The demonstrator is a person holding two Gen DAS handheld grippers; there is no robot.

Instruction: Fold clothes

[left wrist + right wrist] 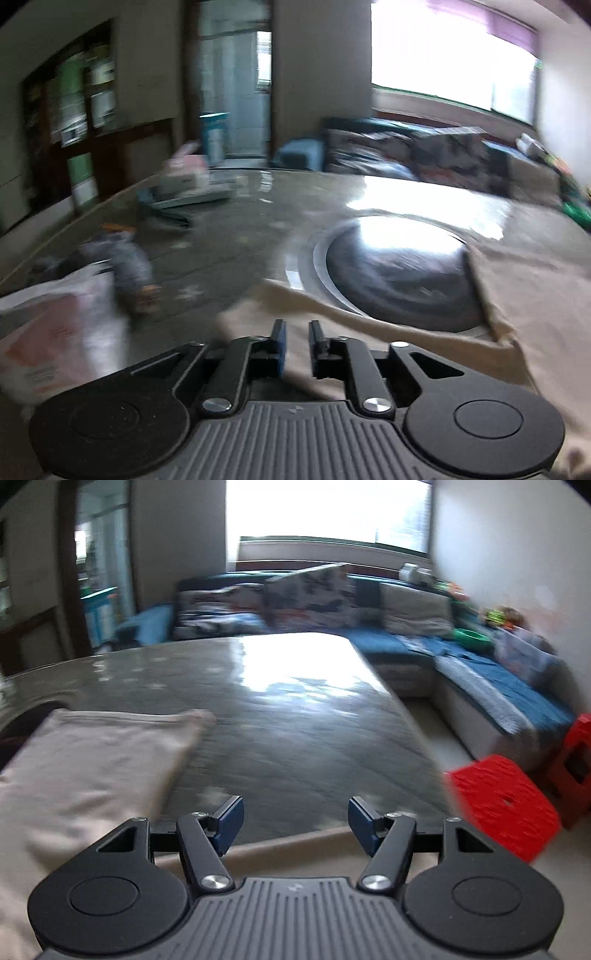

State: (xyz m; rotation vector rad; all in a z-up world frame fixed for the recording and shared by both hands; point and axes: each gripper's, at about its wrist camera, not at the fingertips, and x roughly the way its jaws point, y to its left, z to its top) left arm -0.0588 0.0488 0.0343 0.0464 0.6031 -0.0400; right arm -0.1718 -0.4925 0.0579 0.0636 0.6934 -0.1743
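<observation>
The left gripper (297, 334) has its pads nearly together on a fold of the beige garment (535, 295) — the cloth passes between them. The garment lies spread on the glossy surface (295, 716), partly covering a dark round inset (399, 273). The right gripper (295, 818) hangs wide apart, empty, over the surface's near edge.

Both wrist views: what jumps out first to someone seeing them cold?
The beige garment sprawls over the near part of the glossy grey table, with the left gripper nearly closed above its edge. The right gripper hangs wide open over bare tabletop beside the cloth. A round dark inset in the table glares under the window, and a bright red stool stands off the table's right edge.
</observation>
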